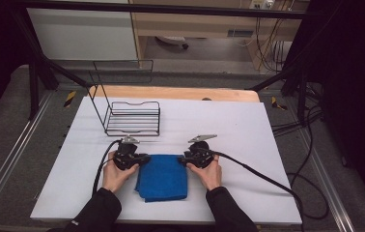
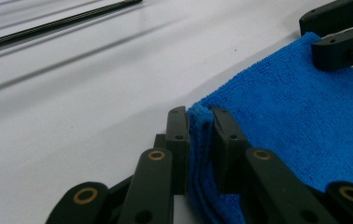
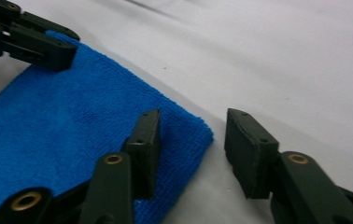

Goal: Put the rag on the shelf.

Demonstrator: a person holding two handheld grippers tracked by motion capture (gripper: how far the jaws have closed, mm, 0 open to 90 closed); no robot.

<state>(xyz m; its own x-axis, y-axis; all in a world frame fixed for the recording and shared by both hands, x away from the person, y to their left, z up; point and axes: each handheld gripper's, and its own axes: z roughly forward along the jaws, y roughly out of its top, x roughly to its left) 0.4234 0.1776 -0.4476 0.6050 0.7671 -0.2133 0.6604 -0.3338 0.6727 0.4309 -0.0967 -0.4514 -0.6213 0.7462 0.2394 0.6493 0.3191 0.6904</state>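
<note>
A folded blue cloth lies on the white table near the front edge, between the person's two hands. My left gripper is at the cloth's far left corner. In the left gripper view its jaws are shut on that corner of the cloth, with the folded layers pinched between the pads. My right gripper is at the far right corner. In the right gripper view it stands open: one jaw rests over the cloth, the other over bare table past the corner.
A black wire rack stands behind the left hand, toward the far left of the white table top. Black cables trail from both grippers across the table. A wooden board runs along the far edge.
</note>
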